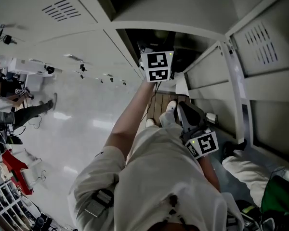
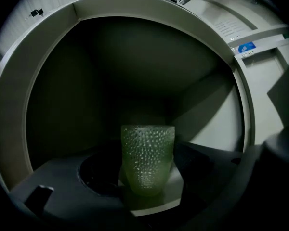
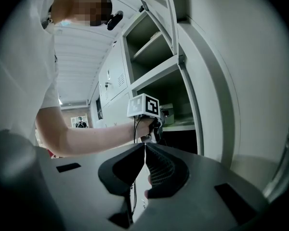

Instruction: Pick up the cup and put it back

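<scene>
Left gripper view, lower centre: we note the green dimpled cup (image 2: 147, 158) upright on the locker shelf (image 2: 177, 189) between the left gripper's (image 2: 149, 192) parted jaws, while the right gripper (image 3: 144, 170) is closed on nothing, which fits either pre-lift or already returned.

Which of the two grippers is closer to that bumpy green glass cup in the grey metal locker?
Left. The left gripper reaches into the locker compartment, the green cup standing between its open jaws; the right gripper hangs back outside, jaws shut.

The cup (image 2: 148, 158) was translucent green, covered in small raised dots. The locker (image 2: 12, 129) around the cup was pale grey on its frame and dark inside.
</scene>
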The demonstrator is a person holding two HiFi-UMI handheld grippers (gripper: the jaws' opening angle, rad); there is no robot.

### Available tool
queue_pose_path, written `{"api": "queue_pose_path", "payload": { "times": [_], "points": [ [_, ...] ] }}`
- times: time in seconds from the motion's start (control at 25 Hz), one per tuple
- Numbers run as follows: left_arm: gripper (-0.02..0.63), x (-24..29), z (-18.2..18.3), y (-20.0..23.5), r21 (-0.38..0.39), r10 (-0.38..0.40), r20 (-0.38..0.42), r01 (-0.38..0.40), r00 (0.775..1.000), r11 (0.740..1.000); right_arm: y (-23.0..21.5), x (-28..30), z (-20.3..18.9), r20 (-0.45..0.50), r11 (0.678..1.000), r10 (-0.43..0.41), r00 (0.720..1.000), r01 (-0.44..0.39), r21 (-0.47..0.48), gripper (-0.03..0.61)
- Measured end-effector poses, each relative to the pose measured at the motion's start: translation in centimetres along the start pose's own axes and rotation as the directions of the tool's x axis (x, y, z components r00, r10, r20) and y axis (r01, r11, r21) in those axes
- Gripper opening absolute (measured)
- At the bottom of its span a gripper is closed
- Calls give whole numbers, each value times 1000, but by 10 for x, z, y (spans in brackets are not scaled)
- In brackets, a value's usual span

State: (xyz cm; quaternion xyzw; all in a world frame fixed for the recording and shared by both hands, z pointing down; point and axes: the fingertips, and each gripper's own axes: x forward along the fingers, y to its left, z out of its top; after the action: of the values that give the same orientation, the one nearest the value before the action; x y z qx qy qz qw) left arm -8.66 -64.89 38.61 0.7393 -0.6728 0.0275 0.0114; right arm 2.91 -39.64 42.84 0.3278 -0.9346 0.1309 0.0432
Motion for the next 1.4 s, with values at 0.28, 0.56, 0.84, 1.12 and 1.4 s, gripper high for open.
{"api": "queue_pose_path", "payload": {
  "times": [0.28,0.56,0.84,1.12,1.4],
  "points": [
    [333,-28,15,-9,-36,-37,54,39,998,999,12,-5,1,22,1000,15,1000,-15,-4,26],
    [333,-90,31,-21,13,-134,85,134,987,991,40,-13,-3,37,999,37,999,-37,-14,26],
    [334,-175,31,0,-68,-197,74,202,978,977,82,-25,-14,49,999,31,998,-31,-18,26],
    [334,-259,15,12,-88,-237,52,241,970,967,122,-54,-33,50,1000,-19,999,20,-1,26],
    [334,-325,1,15,-98,-225,36,228,974,969,143,-78,-43,46,999,-29,998,30,-23,26]
  ]
}}
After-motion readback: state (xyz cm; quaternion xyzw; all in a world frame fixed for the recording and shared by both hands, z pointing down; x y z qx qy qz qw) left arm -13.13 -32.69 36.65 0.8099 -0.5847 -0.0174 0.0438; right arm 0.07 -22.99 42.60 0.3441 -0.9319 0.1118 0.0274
